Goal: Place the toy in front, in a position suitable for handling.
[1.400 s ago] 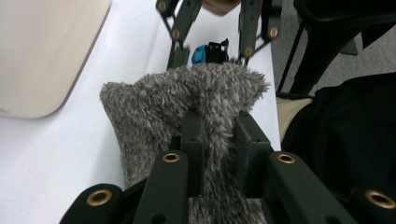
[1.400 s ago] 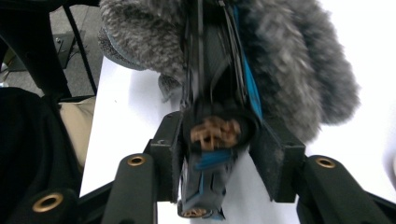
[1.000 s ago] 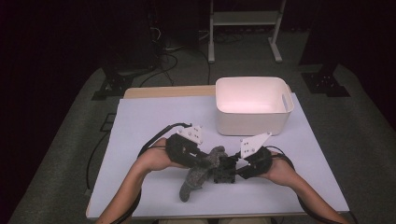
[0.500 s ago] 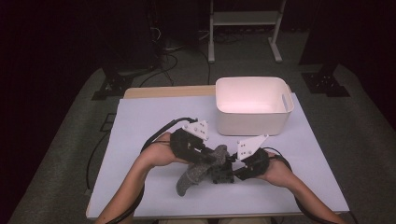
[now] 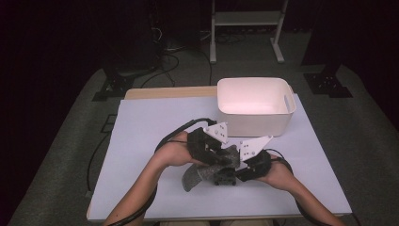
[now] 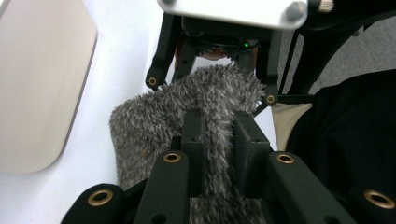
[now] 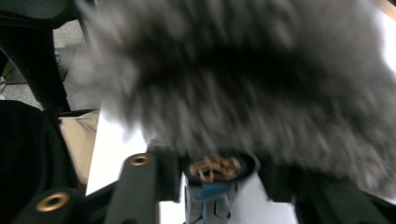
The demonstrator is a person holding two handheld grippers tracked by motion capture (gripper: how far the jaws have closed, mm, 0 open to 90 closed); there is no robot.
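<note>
We count two grippers, one fuzzy grey sock, one white bin and one table. The left gripper [image 5: 221,157] and the right gripper [image 5: 231,170] meet near the front middle of the table [image 5: 150,136], both on the sock [image 5: 197,175], which hangs between them just above the tabletop with its rounded end trailing toward the person's left.

In the left gripper view we see its two black jaws clenched on a thin fold of the sock [image 6: 205,116]; the pile is long, shaggy and speckled grey and white. Facing it there, the right gripper [image 6: 210,74] has the sock's far edge at its own fingers.

In the right gripper view the sock [image 7: 243,79] sits blurred right at the camera, a soft grey mass across the jaws; we take that gripper to be grasping the cloth too, its jaws set a little wider than the left ones.

Each gripper is black and angular with brass-coloured rivets, carries one pale three-cornered plate on top and trails one black cable.

The bin [image 5: 254,123] is a smooth, rounded-corner rectangular tub, standing well apart behind the hands toward the right rear. The table has a flat, matte, pale surface with a wooden strip at its far edge
</note>
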